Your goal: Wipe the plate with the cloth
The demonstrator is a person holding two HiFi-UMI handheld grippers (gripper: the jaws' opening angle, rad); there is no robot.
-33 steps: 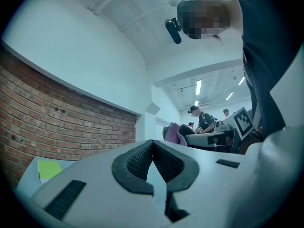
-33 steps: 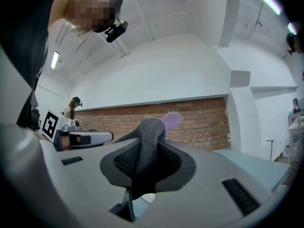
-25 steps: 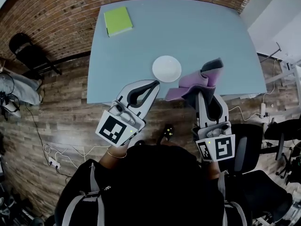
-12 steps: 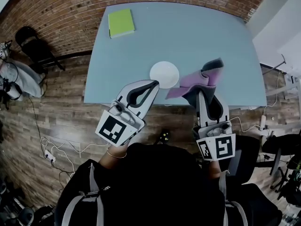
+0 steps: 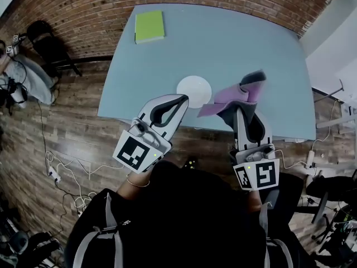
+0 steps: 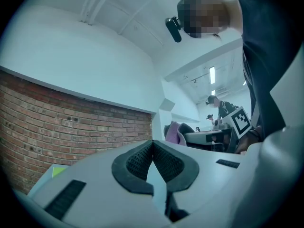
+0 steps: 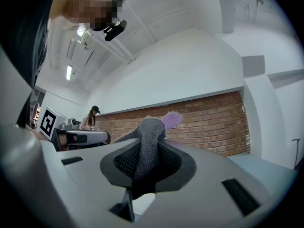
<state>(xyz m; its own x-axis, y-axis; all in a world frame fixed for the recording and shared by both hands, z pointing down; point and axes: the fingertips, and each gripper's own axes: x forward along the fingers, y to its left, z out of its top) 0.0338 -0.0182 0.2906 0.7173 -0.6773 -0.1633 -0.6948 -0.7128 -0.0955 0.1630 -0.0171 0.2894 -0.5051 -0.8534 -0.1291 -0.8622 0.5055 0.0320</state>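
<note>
A small white plate (image 5: 194,87) lies near the front edge of the blue-grey table (image 5: 251,43). My right gripper (image 5: 243,106) is shut on a grey and purple cloth (image 5: 234,96), which drapes from its tips just right of the plate, in the air. The cloth (image 7: 151,132) fills the gap between the right gripper's pads and sticks up past them. My left gripper (image 5: 184,99) is shut and holds nothing; its tips sit just below the plate in the head view. In the left gripper view the left gripper (image 6: 153,148) shows its pads meeting, with brick wall behind.
A green notebook (image 5: 149,26) lies at the table's far left corner. A black chair (image 5: 47,49) stands left of the table on the wood floor, with cables (image 5: 61,175) along the floor. A brick wall (image 5: 83,10) runs behind. People stand at a desk (image 6: 216,136) in the distance.
The table, plate and notebook have shifted in the head view: the notebook up and right, the plate slightly down. Both grippers keep their places in the picture, and the cloth stays in the right one.
</note>
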